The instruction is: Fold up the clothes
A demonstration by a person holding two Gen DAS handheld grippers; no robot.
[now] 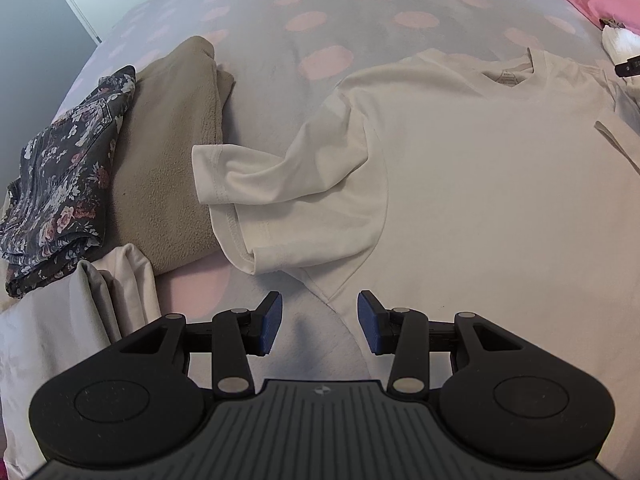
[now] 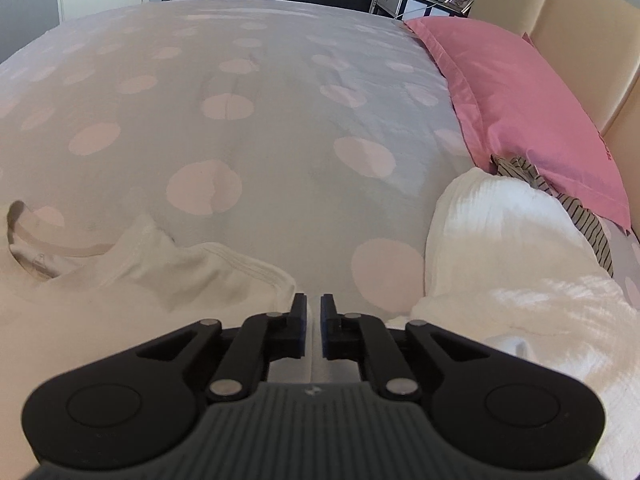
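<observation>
A white T-shirt lies flat on a dotted bedspread, beside folded clothes; a pink pillow leans on the headboard. The left gripper hovers open, empty. The right gripper, nearly closed, pinches the sleeve hem.

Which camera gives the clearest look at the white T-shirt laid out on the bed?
The left wrist view: the white T-shirt lies spread across the frame, showing its body, neckline and one crumpled sleeve. The right wrist view shows only its collar and other sleeve, at the lower left.
</observation>
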